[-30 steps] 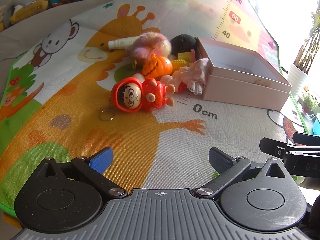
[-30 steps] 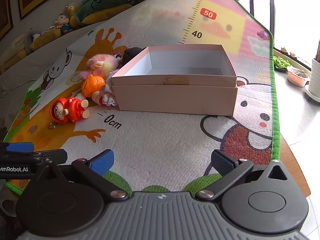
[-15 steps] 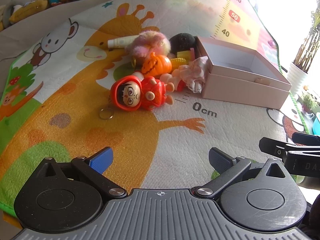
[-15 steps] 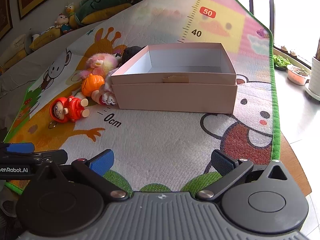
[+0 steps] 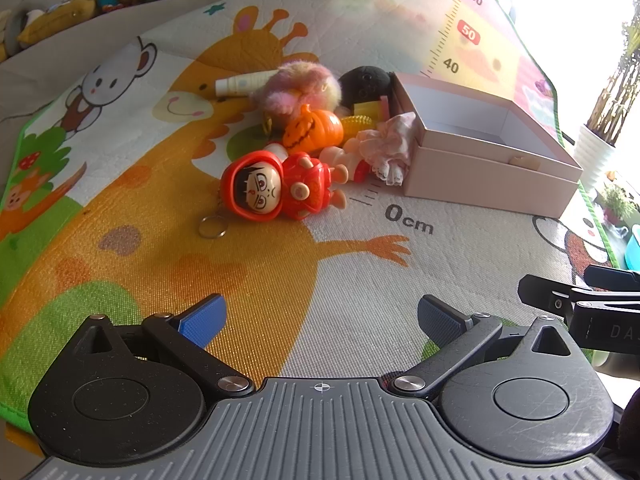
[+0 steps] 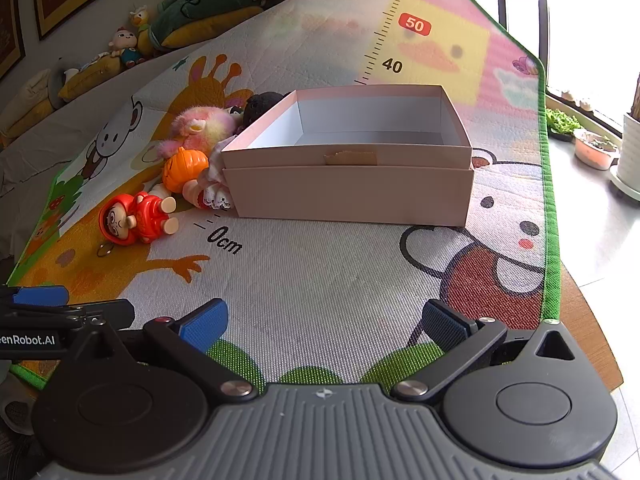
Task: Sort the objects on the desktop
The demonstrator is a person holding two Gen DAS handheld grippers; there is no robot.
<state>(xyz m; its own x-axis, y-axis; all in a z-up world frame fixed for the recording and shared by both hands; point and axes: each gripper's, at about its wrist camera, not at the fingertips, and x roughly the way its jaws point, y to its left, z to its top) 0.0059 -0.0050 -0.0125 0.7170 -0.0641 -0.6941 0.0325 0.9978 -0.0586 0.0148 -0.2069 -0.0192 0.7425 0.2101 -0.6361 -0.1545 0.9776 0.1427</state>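
A pile of toys lies left of an open pink box (image 5: 492, 168) (image 6: 348, 188). Nearest is a red hooded figure (image 5: 276, 190) (image 6: 134, 218) with a key ring. Behind it sit an orange pumpkin (image 5: 314, 130) (image 6: 184, 170), a frilly doll (image 5: 380, 150) (image 6: 208, 194), a pink fluffy plush (image 5: 298, 88) (image 6: 200, 126), a black plush (image 5: 366, 82) (image 6: 262, 104) and a white tube (image 5: 244, 82). My left gripper (image 5: 322, 320) stands open, well short of the red figure. My right gripper (image 6: 326, 326) is open too, facing the box's front wall from a distance. Nothing shows inside the box.
Everything rests on a cartoon play mat (image 5: 160, 240) (image 6: 320, 280) with a printed ruler. Its green edge (image 6: 550, 240) runs along the right, with bare table and floor plants (image 6: 596, 148) beyond. Plush toys line a sofa (image 6: 120, 48) at the back.
Both views have crept slightly nearer to the toys and the box. The fingers of both grippers stay spread as before.
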